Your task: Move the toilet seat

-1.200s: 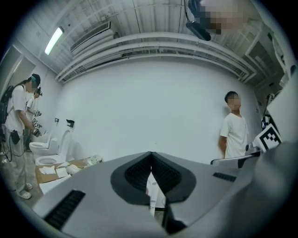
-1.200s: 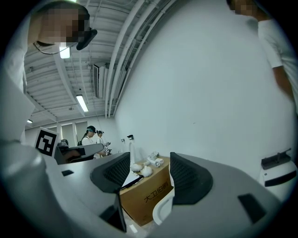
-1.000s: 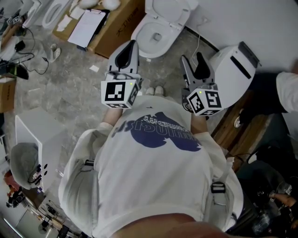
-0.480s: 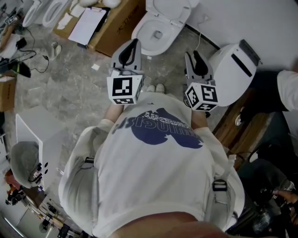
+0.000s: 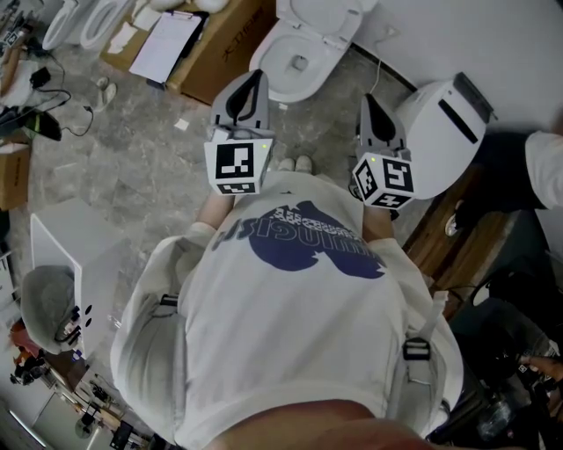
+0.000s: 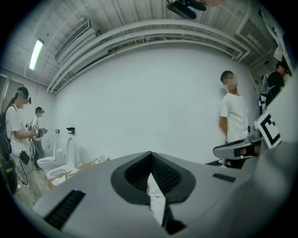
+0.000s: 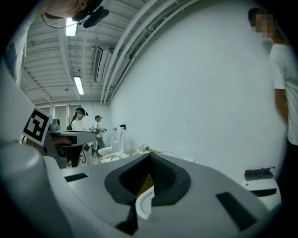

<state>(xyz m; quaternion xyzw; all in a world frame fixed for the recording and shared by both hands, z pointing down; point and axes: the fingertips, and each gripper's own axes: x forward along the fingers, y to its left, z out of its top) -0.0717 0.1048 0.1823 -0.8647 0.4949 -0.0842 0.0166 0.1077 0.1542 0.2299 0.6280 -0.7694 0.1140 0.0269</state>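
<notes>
In the head view a white toilet (image 5: 295, 66) stands on the floor straight ahead, its lid (image 5: 324, 16) raised and the bowl showing. Both grippers are held up at chest height, pointing towards it and well short of it. My left gripper (image 5: 254, 79) is shut with nothing between its jaws; its own view shows the tips (image 6: 150, 155) meeting against a bare white wall. My right gripper (image 5: 366, 99) is also shut and empty, and its tips (image 7: 149, 157) meet in its own view. Neither touches the toilet.
A second white toilet (image 5: 442, 130) lies at the right beside a wooden pallet (image 5: 450, 239). A cardboard box (image 5: 227, 42) with a clipboard (image 5: 165, 48) sits far left, with cables (image 5: 40, 110) on the floor. A person in a white shirt (image 6: 235, 116) stands nearby.
The right gripper's jaws have gone from open to shut on nothing. Both grippers have drifted slightly forward and to the right. The left gripper stayed shut.
</notes>
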